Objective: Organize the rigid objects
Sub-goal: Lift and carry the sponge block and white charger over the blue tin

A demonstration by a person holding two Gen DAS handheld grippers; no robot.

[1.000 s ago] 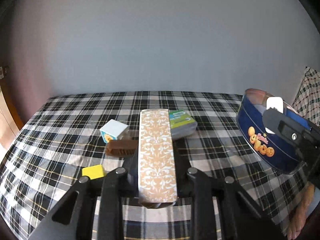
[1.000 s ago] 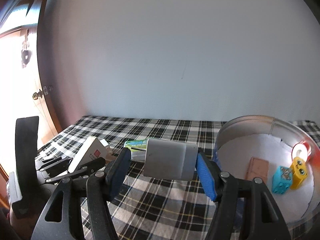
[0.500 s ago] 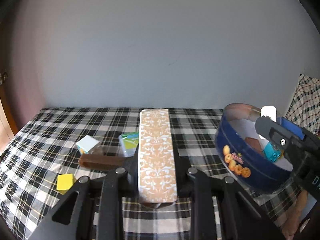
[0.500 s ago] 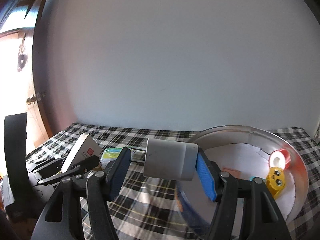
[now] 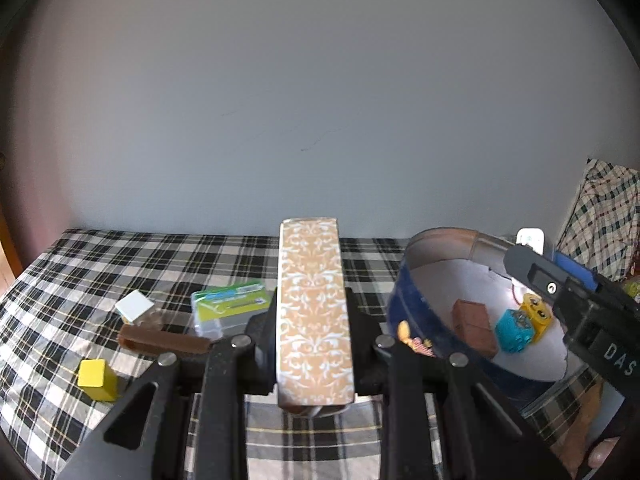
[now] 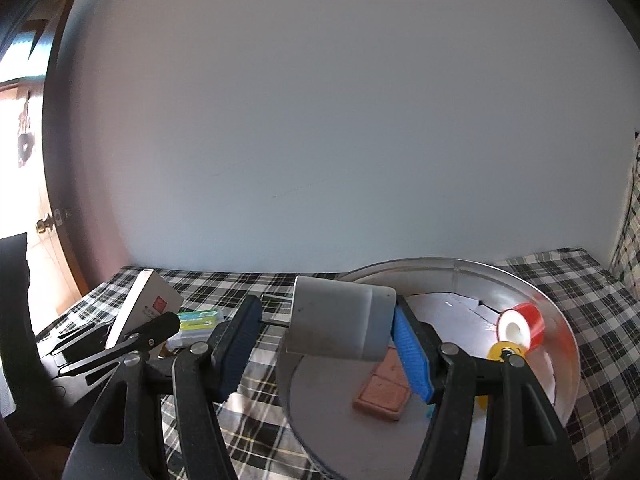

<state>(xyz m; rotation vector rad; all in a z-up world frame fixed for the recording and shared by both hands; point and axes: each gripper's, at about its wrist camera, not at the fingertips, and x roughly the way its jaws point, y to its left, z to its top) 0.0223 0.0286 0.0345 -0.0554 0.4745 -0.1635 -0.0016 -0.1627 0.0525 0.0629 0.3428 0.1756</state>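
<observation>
Left wrist view shows the left gripper [image 5: 316,344] pinching a patterned box [image 5: 315,312] and the right gripper [image 6: 332,344] clamping a white charger [image 6: 340,324] above the round tin [image 6: 560,320] on the bed, so lowering each inside comes next.

left hand-held gripper [image 5: 316,332] clamped tight on a patterned box, pointing slightly down toward 12 o'clock, right hand-held gripper [image 6: 332,336] gripping a grey block, jaws partway apart

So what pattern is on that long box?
Tan with white floral scrolls on the box; left wrist view shows it best.
</observation>
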